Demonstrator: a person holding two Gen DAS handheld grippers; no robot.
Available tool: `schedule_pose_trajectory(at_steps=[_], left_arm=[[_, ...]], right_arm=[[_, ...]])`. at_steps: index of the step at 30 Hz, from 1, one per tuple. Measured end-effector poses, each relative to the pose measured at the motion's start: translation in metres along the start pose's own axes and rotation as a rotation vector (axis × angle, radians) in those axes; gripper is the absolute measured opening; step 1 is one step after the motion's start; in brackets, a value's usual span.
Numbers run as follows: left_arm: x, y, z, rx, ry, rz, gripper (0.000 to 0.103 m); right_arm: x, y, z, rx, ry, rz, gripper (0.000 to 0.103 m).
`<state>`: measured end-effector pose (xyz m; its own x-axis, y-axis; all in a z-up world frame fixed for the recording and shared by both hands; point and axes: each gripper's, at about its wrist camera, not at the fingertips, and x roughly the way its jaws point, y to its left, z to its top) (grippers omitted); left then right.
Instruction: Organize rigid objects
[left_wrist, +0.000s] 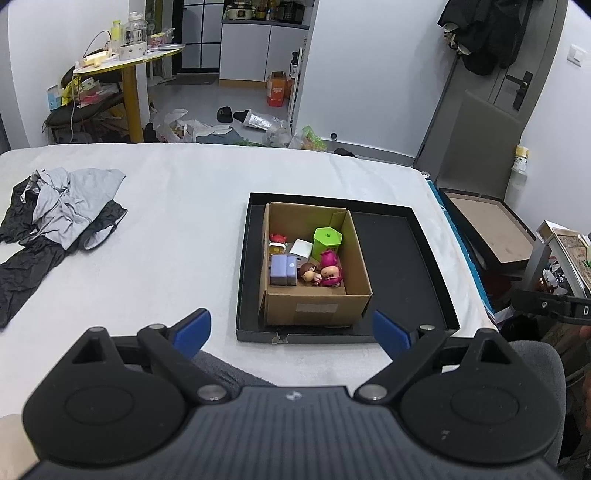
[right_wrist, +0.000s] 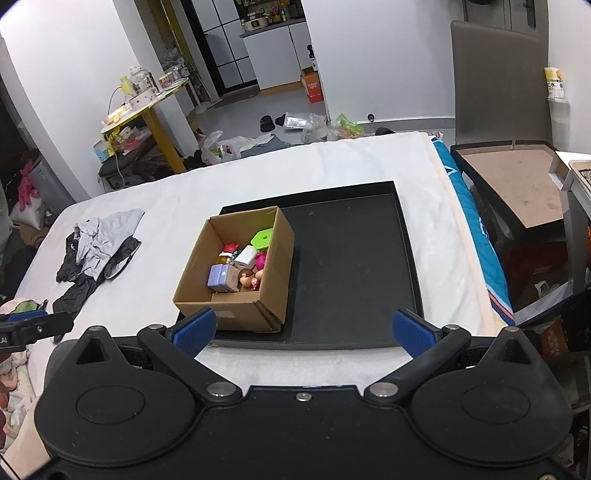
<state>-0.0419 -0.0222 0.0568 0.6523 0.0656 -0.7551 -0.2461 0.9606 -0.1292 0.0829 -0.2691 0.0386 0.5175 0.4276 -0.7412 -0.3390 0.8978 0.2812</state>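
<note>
A cardboard box (left_wrist: 317, 306) stands in the left half of a shallow black tray (left_wrist: 402, 258) on the white bed. In the box lie a green lidded container (left_wrist: 327, 242), a white block (left_wrist: 302, 249), a purple block (left_wrist: 282, 269), a pink figure (left_wrist: 330, 271), a brown-haired figure (left_wrist: 308, 274) and a red figure (left_wrist: 277, 240). The box (right_wrist: 236, 314) and tray (right_wrist: 354, 266) also show in the right wrist view. My left gripper (left_wrist: 291, 330) is open and empty, held near the tray's front edge. My right gripper (right_wrist: 304, 326) is open and empty, in front of the tray.
A heap of grey and black clothes (left_wrist: 62, 214) lies on the bed at the left. The white bed cover (left_wrist: 177, 206) spreads around the tray. A dark open carton (right_wrist: 517, 192) stands off the bed's right side, beside a grey chair (right_wrist: 498, 77). The floor behind is cluttered.
</note>
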Motion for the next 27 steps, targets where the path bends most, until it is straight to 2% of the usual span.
schedule_pose_trajectory(at_steps=[27], left_arm=[[-0.0051, 0.0049, -0.0047, -0.013, 0.016, -0.015, 0.094]], right_arm=[[-0.0064, 0.0052, -0.0068, -0.017, 0.005, 0.004, 0.103]])
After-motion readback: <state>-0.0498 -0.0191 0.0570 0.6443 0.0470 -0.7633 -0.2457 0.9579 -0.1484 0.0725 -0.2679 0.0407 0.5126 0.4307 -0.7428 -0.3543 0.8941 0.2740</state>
